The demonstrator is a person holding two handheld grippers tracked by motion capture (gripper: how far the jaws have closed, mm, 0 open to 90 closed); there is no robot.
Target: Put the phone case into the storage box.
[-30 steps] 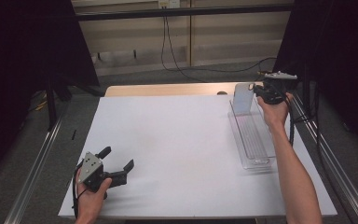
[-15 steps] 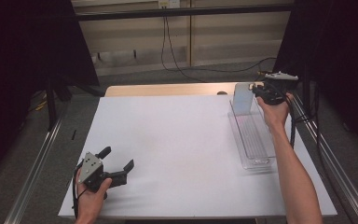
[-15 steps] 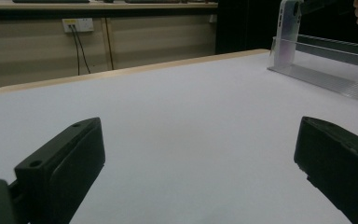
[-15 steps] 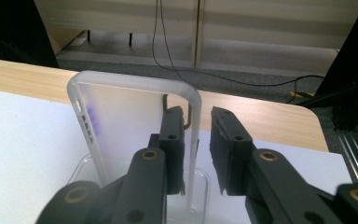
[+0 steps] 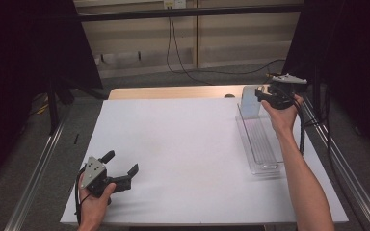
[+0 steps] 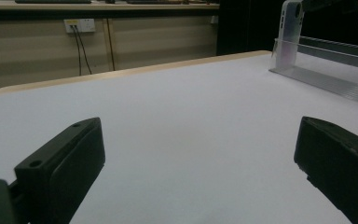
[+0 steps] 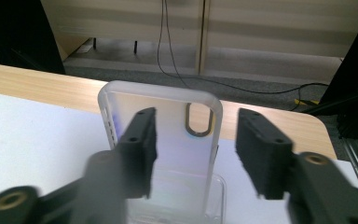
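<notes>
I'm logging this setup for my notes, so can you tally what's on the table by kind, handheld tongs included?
Translucent phone case, standing at the rack's far end: 1
Clear plastic rack: 1
Black tongs: 2, left open over the white table, right open around the case
Total: 4

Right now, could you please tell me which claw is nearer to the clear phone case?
The right. The right claw has its jaws around the clear phone case, standing upright in the clear rack; they have just been opening. The left claw rests across the table, at its near left corner.
</notes>
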